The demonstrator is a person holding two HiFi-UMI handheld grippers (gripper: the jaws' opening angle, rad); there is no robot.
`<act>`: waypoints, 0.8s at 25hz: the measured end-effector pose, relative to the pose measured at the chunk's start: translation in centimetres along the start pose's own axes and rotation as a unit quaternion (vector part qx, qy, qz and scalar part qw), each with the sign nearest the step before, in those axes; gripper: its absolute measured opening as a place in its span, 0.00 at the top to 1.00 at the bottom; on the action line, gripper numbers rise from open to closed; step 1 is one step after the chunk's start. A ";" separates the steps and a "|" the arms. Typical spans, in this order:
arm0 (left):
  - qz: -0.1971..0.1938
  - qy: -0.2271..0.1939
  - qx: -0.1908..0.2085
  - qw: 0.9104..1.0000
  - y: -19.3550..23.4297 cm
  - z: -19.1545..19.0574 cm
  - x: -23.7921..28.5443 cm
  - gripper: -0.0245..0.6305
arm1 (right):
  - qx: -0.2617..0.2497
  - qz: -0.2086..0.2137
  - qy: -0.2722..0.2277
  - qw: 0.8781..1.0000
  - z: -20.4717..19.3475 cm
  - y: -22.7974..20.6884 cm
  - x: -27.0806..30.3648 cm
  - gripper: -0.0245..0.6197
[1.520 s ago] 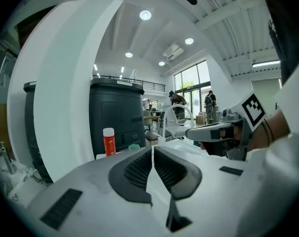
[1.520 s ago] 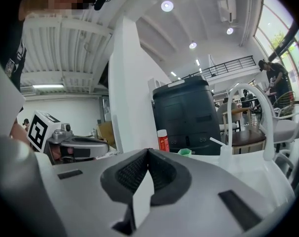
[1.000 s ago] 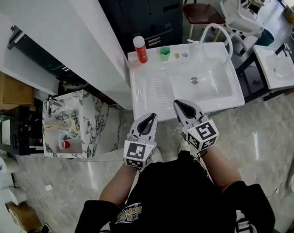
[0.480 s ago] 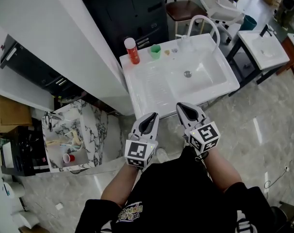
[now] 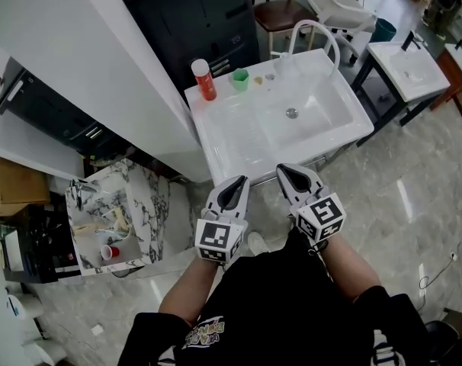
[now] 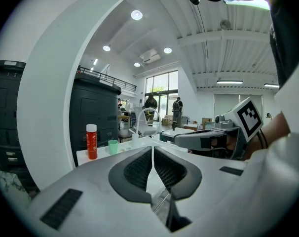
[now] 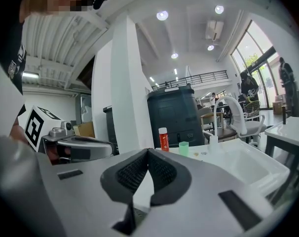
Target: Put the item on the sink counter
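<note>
1. Pointing toward the sink worktop [image 5: 216, 120], the left hand-held gripper [image 5: 236, 183] and the right hand-held gripper [image 5: 283, 168] sit side by side just short of its front edge, close to the person's body.
2. Each hand-held gripper has its jaws pressed together, pads meeting. The left gripper view and the right gripper view show nothing between them.
3. A red bottle with a white cap [image 5: 203, 80] stands upright at the worktop's back left corner. A green cup [image 5: 239, 78] stands just beside it on the right, not touching. Which of them is the task's item cannot be told, but both are on the sink worktop, well apart from the jaws.
4. The ribbed drainboard [image 5: 242, 132] between the bottle and the front edge is bare. The basin [image 5: 311, 117] fills the right part, with an arched faucet [image 5: 315, 33] at its rear rim.
5. A white wall [image 5: 124, 75] runs close along the worktop's left edge. The right edge faces open floor [image 5: 414, 197], with a second white sink [image 5: 410, 59] well apart.
6. A marble-patterned stand [image 5: 151, 197] sits to the person's left, carrying a red cup [image 5: 106, 251].
</note>
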State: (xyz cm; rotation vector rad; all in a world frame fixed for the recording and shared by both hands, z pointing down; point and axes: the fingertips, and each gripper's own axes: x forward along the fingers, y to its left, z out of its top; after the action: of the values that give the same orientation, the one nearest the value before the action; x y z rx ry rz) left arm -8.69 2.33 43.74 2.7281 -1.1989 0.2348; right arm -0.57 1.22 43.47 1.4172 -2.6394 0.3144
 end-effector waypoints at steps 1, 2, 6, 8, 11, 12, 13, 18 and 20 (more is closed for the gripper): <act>0.000 0.000 0.000 1.000 -0.1 0.0 0.0 0.93 | -0.001 0.000 0.000 1.000 -0.1 0.0 -0.1 0.88; 0.000 -0.001 0.000 1.000 -0.1 -0.1 0.0 0.93 | -0.001 0.000 0.001 1.000 -0.1 0.0 -0.1 0.88; 0.001 -0.003 0.001 1.000 -0.2 0.1 -0.1 0.93 | -0.003 0.002 0.001 1.000 0.0 0.0 -0.1 0.88; 0.001 -0.003 0.001 1.000 -0.2 0.2 -0.1 0.93 | -0.005 0.003 0.002 1.000 0.1 0.0 -0.1 0.88; 0.002 -0.004 0.000 1.000 -0.2 0.3 -0.1 0.93 | -0.006 0.005 0.002 1.000 0.2 0.0 0.0 0.88; 0.003 -0.004 -0.001 1.000 -0.2 0.3 -0.1 0.93 | -0.006 0.005 0.003 1.000 0.2 0.1 0.0 0.88; 0.004 -0.005 -0.001 1.000 -0.1 0.2 -0.2 0.93 | -0.006 0.006 0.003 1.000 0.1 0.1 0.1 0.88; 0.008 -0.006 -0.007 1.000 0.1 -0.2 -0.2 0.93 | -0.007 0.006 0.006 1.000 0.0 0.2 0.2 0.88; 0.011 -0.008 -0.010 1.000 0.2 -0.3 -0.2 0.93 | -0.006 0.005 0.007 1.000 0.0 0.1 0.2 0.88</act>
State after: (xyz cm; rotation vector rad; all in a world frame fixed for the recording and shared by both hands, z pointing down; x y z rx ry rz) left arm -8.99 2.44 43.98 2.7057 -1.2295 0.2036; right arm -0.79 1.15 43.54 1.3930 -2.6345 0.3063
